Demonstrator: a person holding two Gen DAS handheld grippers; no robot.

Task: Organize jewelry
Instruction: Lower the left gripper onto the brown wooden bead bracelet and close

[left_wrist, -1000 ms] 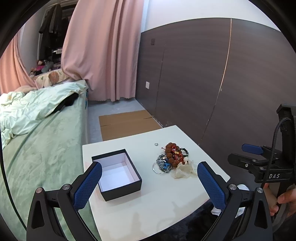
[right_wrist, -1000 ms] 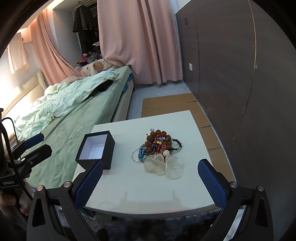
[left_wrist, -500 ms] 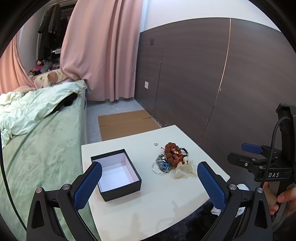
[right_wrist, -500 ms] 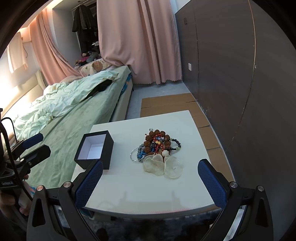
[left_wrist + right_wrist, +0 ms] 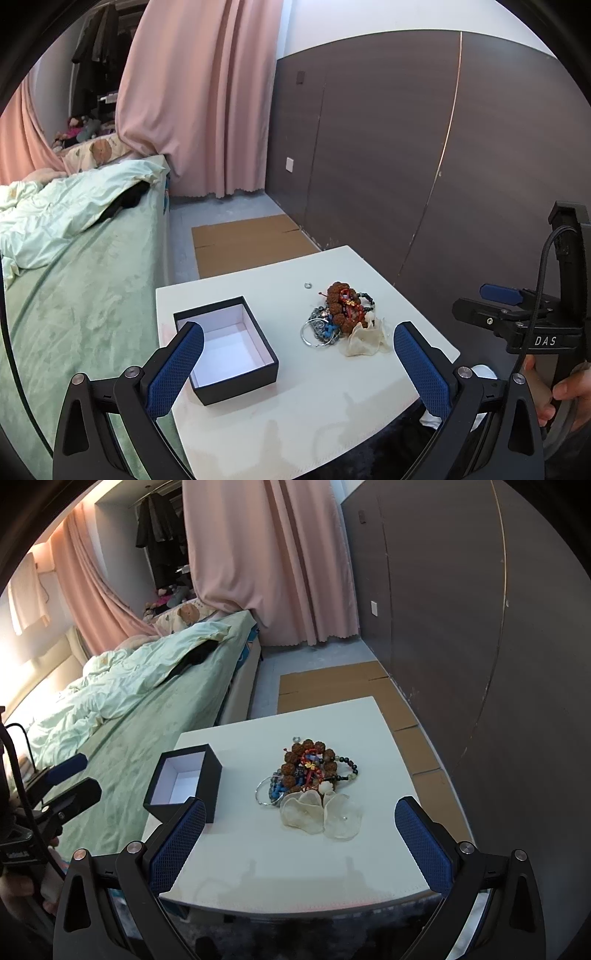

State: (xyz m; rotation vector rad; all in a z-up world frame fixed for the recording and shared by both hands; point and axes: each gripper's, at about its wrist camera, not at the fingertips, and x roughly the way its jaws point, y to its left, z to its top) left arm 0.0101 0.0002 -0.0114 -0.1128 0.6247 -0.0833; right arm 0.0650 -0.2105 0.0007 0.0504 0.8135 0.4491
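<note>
The left gripper (image 5: 295,365) is built of black angular arms; each finger carries a blue pad (image 5: 173,369) with a fine cross-hatched grain; round silver screws (image 5: 132,371) sit at the joints. The right gripper (image 5: 300,840) has the same black arms, blue pads (image 5: 423,843) and silver screws (image 5: 464,847); seen from the left wrist, its body bears white letters "DAS" (image 5: 545,340); a black cable (image 5: 537,291) loops along it.

Seen over the wide-open right gripper (image 5: 301,842): a jewelry heap (image 5: 312,775) on a white table (image 5: 295,864), beside an open black box (image 5: 184,779).
</note>
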